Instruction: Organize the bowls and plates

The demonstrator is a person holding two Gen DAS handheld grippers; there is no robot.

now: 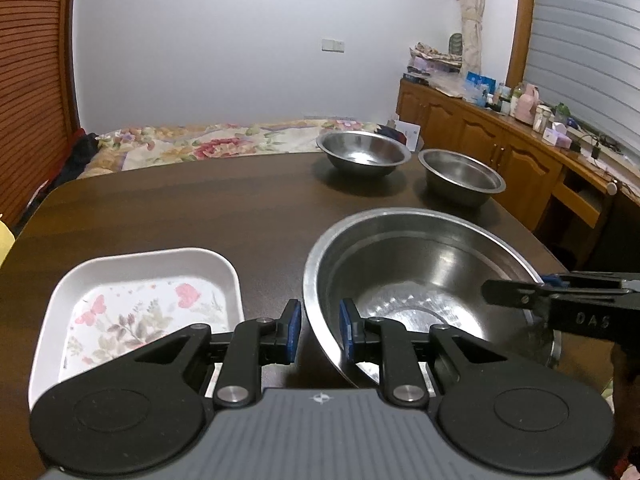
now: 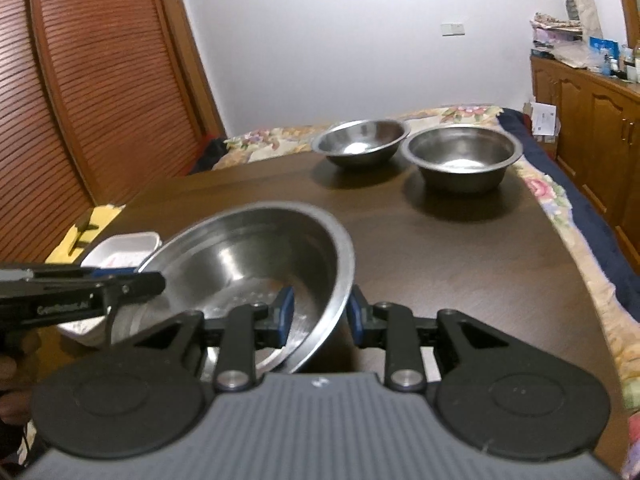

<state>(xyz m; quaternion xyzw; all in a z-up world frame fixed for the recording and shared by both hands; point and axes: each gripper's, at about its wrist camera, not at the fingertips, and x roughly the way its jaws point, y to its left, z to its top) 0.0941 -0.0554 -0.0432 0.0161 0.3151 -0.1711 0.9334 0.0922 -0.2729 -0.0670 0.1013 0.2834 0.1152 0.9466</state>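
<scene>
Your biggest risk right now is the large steel bowl slipping or swinging, because you straddle it on two opposite sides and neither grip looks closed. Your left gripper has its jaws set moderately apart with the bowl's near-left rim between the blue pads, one pad outside the wall and one inside, and I see a gap on the outer side, so the metal is not pinched yet. Your right gripper does the same on the opposite rim, one pad inside the bowl and one outside, jaws fairly narrow but apparently not closed on the wall. In the right wrist view the bowl looks tilted and blurred, so I judge it may be half lifted or rocking; if you raise one side before both pairs of pads bite, the smooth steel could slide out and clatter onto the dark wooden table, or tip into the white floral tray just beside it on the left. Pulling the two grippers unevenly could also twist the rim out. Both grippers are held low and close to level, pointing forward across the table, facing inward at the bowl from either side. Two smaller steel bowls wait side by side at the far edge, well apart from your work.
</scene>
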